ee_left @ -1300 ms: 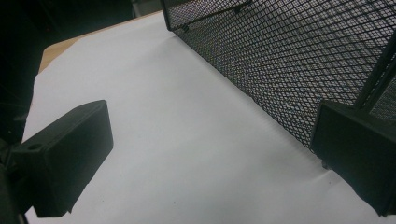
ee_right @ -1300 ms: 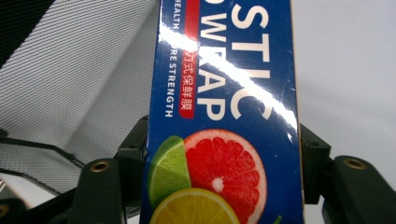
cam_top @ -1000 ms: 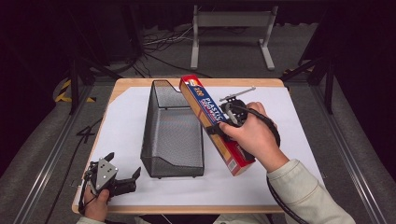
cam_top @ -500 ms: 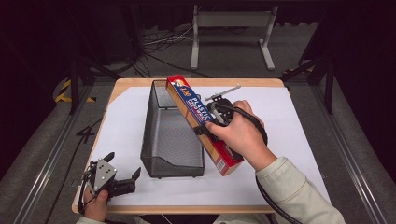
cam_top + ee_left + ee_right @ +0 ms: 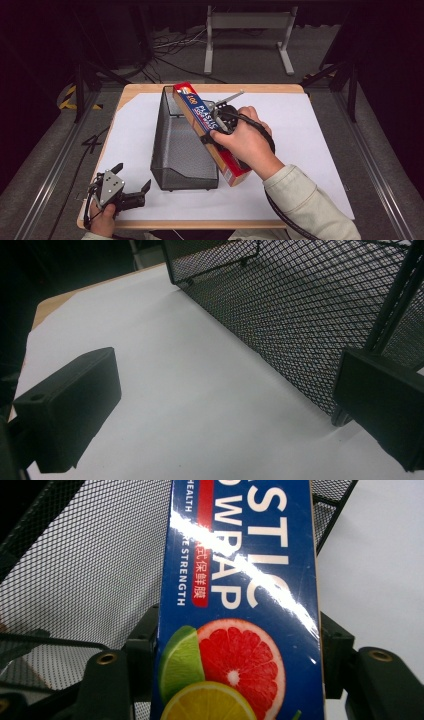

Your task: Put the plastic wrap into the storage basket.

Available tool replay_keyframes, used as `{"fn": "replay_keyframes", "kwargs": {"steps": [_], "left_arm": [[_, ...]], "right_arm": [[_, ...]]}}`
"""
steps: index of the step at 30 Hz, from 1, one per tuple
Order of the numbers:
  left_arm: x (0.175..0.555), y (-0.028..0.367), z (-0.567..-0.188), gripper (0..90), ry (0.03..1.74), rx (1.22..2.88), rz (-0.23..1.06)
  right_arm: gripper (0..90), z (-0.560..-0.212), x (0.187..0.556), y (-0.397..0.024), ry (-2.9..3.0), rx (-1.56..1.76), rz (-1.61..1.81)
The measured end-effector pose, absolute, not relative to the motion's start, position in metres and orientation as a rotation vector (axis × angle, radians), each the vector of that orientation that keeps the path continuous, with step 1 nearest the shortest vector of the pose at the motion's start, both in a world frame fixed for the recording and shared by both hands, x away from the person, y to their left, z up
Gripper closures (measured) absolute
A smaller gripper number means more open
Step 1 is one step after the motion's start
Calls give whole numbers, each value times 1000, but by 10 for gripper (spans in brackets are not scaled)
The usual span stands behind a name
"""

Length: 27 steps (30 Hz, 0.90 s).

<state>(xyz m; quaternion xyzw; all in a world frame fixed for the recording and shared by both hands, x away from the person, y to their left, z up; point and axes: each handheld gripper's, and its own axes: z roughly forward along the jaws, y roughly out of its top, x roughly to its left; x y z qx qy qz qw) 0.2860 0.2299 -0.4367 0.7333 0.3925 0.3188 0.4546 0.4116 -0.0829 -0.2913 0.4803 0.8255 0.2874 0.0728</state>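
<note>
Plastic wrap box, long carton, clamped across its width in right tongs, jaws pressed on both long sides in right gripper view. Held off the table, tilted, near end low and just right of the mesh basket, far end raised over the basket's right rim. Long axis running near-right to far-left, crossing the rim at a slant, nearly along the basket's own length. Grip sited about mid-length, nearer the low end. Basket opening lying left of and below the box, so likely next: swing left, level out, lower in. Judged fit: box length close to basket length, so alignment of the two long axes mattering most; risk of far end catching the back wall or rim. Left tongs at near left corner of table, resting, jaws spread wide and empty, left hand on handle. Left gripper view: basket mesh wall just ahead on the right, white sheet between the jaws, nothing gripped. Right hand nearer to basket opening and already loaded; left well apart from box. Farther off, beyond the table edge: metal stand and cables on floor, not involved.
</note>
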Motion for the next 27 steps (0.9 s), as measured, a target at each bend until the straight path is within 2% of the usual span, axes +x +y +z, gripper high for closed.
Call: {"fn": "replay_keyframes", "kwargs": {"steps": [27], "left_arm": [[287,230,-437,0,979,1820,800]], "right_arm": [[385,-324,425,-35,2509,1493,621]]}}
